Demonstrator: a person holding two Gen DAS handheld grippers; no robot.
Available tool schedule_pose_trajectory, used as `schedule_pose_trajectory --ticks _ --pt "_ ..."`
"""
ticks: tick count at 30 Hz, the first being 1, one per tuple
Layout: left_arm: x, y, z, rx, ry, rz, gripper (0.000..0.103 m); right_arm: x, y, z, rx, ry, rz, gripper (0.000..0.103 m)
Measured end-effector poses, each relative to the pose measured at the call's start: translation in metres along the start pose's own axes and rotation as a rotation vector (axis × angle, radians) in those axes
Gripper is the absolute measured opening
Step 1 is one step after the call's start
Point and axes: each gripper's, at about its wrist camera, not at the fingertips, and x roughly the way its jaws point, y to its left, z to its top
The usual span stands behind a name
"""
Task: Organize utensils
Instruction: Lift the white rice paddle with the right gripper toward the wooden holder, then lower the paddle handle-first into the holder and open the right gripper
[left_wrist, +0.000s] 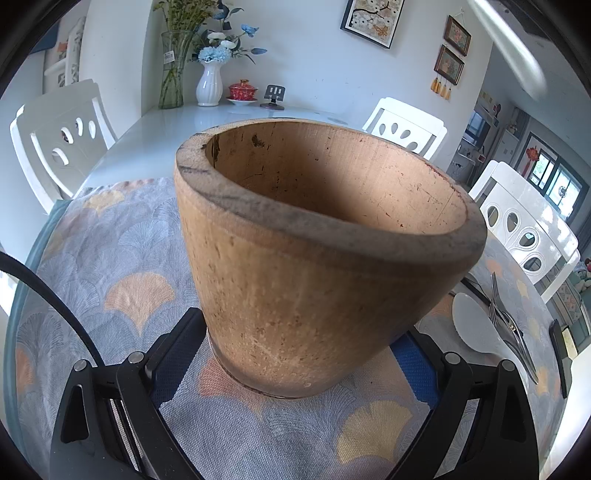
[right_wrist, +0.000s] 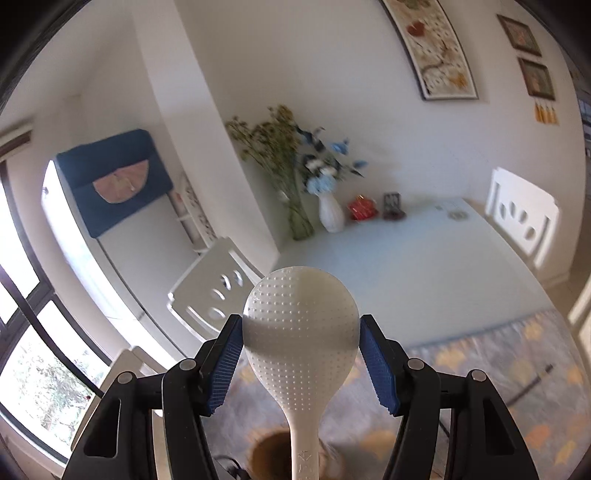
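A thick-walled brown wooden holder (left_wrist: 303, 280) stands on the patterned cloth, and nothing shows inside it. My left gripper (left_wrist: 299, 332) is shut on it low down, a blue pad pressing each side of its base. My right gripper (right_wrist: 301, 325) is shut on a white dimpled rice paddle (right_wrist: 301, 332), the pads clamping the sides of its round head. The paddle's handle hangs down toward the holder (right_wrist: 271, 454), which shows blurred at the bottom edge. A blurred white streak (left_wrist: 513, 48) crosses the top right of the left wrist view.
Another white paddle-shaped utensil (left_wrist: 476, 325) and metal forks (left_wrist: 506, 317) lie on the cloth (left_wrist: 110, 258) right of the holder, beside a dark flat object (left_wrist: 561, 350). White chairs (left_wrist: 55, 147) ring the table. Vases of flowers (left_wrist: 208, 83) and a red lidded cup (left_wrist: 242, 90) stand at the far end.
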Motion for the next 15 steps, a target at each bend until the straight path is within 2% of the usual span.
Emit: schedule_pose_trajectory --ticks 6,15 --pt "0.001 0.0 -0.002 -0.004 0.005 -0.003 0.097 0.024 0.017 -0.014 -0.044 -0.008 0.035 0.061" --pt "0.002 0.0 -0.002 -0.005 0.005 -0.004 0.097 0.043 0.011 -0.037 -0.053 0.043 0.037 0.062"
